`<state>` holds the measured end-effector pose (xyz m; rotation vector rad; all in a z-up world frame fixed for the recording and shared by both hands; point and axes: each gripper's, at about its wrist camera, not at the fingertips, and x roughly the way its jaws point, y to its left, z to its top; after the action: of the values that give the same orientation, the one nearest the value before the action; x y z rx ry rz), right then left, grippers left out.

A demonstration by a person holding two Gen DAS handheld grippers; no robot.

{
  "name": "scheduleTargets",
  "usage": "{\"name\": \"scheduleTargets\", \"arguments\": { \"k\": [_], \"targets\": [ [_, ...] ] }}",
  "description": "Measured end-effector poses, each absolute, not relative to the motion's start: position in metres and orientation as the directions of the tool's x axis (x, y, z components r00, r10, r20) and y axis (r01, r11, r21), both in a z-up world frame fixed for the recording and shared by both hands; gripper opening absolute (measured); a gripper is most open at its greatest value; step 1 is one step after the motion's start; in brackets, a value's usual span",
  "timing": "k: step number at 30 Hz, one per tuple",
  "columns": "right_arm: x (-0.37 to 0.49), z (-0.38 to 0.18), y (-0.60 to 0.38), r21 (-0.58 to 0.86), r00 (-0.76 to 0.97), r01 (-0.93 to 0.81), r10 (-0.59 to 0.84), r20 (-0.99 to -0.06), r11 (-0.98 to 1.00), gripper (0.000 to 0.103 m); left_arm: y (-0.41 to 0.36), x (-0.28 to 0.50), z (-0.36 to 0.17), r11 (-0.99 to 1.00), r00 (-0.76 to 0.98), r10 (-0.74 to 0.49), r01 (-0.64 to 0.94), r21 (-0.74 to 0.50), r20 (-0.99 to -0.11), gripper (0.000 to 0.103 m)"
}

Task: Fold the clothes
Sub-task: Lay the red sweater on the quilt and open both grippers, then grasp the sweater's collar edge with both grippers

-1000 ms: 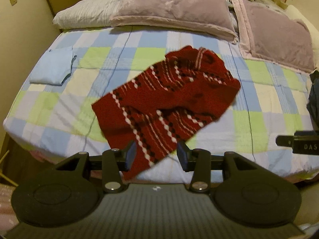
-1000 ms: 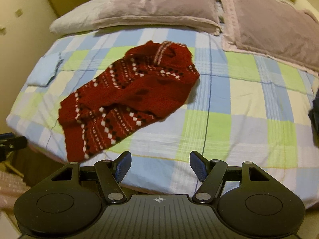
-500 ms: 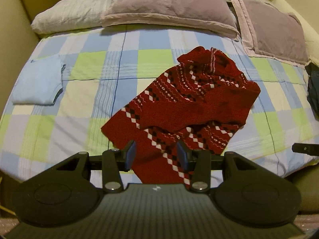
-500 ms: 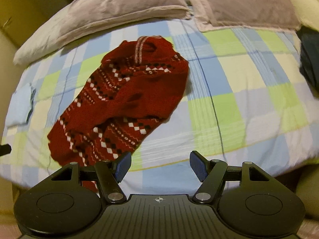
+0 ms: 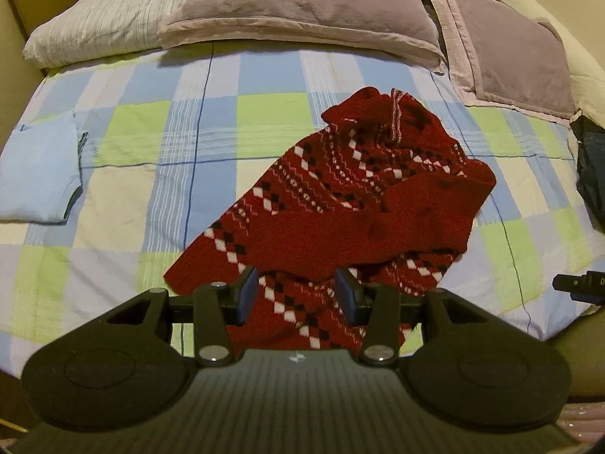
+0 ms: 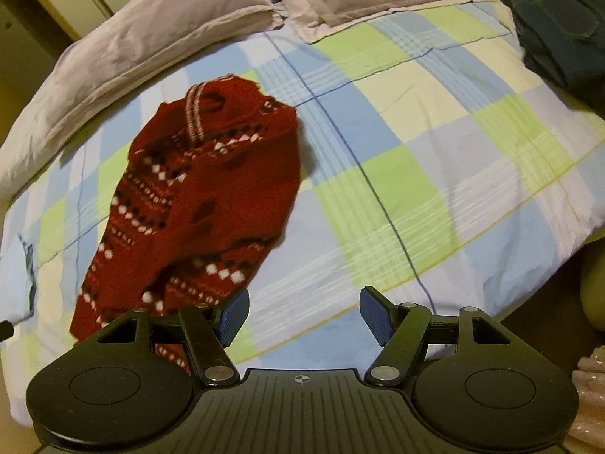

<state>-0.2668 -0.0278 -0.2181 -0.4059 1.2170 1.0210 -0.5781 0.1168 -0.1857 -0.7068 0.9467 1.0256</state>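
The left gripper (image 5: 297, 295) is moderately parted over the near end of the red patterned sweater (image 5: 351, 204), gripping nothing. The right gripper (image 6: 304, 316) gapes wide over the checked bed (image 6: 435, 174). The sweater lies crumpled mid-bed, pillows (image 5: 295, 3) beyond, dark folded clothes (image 6: 563, 26) far right.

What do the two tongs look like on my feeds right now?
Both look alike. The left tongs and right tongs have matte black linkage arms with silver pivot screws, blue pads on the fingertips, two round black discs at the base and a ribbed black body with a small white crosshair mark. No cables or sleeves show.
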Motion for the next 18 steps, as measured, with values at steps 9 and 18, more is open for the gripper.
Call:
{"name": "scheduleTargets", "arguments": {
  "k": [9,18],
  "targets": [
    [-0.216,-0.269,0.023,0.377,-0.053,-0.761,0.53,-0.847,0.527,0.068,0.163,-0.552,-0.218,0.329,0.205,0.39,-0.941,-0.073,-0.898,0.04],
    [-0.174,-0.348,0.084,0.548,-0.034,-0.659,0.707,-0.706,0.516,0.068,0.199,-0.542,-0.276,0.259,0.21,0.392,-0.959,-0.111,-0.896,0.04]
  ]
}}
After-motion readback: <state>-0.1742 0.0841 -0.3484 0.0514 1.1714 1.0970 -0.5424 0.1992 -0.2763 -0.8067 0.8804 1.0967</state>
